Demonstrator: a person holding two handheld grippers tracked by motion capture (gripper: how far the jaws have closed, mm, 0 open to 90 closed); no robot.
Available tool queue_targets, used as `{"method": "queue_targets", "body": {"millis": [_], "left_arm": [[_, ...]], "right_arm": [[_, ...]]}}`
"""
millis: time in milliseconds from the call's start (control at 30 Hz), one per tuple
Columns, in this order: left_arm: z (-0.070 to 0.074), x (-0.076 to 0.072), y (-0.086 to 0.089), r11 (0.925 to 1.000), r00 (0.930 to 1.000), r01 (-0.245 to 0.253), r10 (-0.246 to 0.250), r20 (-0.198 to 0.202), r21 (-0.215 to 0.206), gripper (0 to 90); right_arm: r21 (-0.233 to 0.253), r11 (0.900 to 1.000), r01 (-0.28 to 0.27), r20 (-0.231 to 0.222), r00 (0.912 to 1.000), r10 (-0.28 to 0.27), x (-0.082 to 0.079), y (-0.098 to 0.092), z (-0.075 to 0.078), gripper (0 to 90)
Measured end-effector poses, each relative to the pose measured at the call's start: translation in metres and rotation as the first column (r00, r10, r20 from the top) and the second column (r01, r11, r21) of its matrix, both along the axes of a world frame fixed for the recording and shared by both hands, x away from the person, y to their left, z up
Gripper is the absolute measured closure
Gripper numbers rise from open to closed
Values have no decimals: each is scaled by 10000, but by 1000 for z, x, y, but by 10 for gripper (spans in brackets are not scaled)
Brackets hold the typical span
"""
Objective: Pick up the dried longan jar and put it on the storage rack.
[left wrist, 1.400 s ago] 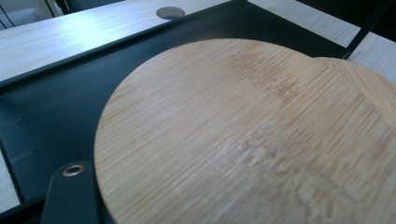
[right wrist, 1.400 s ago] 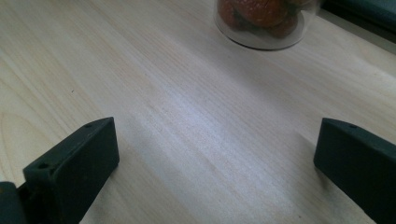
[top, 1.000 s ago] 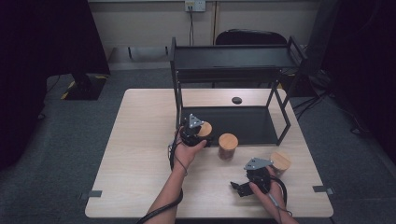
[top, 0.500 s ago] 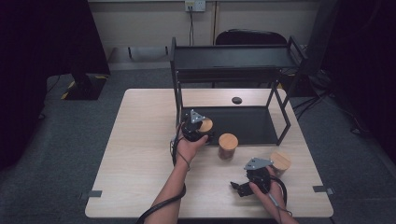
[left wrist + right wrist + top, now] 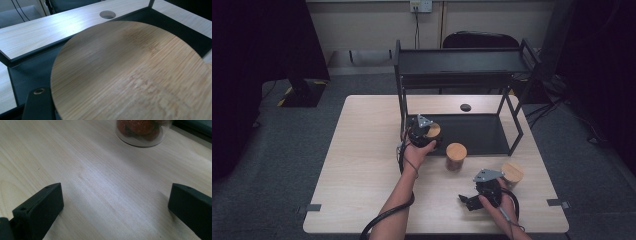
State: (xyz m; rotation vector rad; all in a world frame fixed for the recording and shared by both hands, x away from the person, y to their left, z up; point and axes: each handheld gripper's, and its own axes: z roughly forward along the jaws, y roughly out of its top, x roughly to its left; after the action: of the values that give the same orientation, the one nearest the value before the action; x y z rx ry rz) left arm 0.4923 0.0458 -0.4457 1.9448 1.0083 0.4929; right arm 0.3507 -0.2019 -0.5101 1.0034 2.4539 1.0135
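Your left claw (image 5: 428,134) is clamped on a jar with a bamboo lid (image 5: 433,130), holding it at the front left corner of the black rack's (image 5: 462,60) bottom tray (image 5: 482,134); in the left gripper view that round lid (image 5: 135,75) looms close over the dark tray (image 5: 27,72). A second bamboo-lidded jar (image 5: 456,156) stands on the surface (image 5: 362,150) just in front of the tray. A third jar (image 5: 512,173) sits near your right claw (image 5: 468,201), whose jaws are apart over bare wood, empty, low at the near edge.
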Motion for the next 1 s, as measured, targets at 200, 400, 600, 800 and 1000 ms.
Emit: {"method": "queue_targets", "body": {"millis": [200,400,600,800,1000], "left_arm": [[-2,7,-1,10000,10000,-86,86,31,11,258],[-2,13,-4,9999,9999,-144,144,41,-83,258],[-5,19,-6,9997,9997,-247,247,-21,-17,258],[-9,25,-7,9994,9993,-343,342,-143,-55,258],[-11,31,-7,9991,9990,-430,430,-127,18,258]], "right_arm": [[2,10000,-22,-5,10000,22,0,0,0,0],[2,10000,-57,-5,10000,57,1,0,0,0],[4,10000,-83,-5,10000,83,1,0,0,0],[19,10000,-92,-15,10000,92,2,1,0,0],[10,9999,-139,-18,9999,139,2,1,0,0]]}}
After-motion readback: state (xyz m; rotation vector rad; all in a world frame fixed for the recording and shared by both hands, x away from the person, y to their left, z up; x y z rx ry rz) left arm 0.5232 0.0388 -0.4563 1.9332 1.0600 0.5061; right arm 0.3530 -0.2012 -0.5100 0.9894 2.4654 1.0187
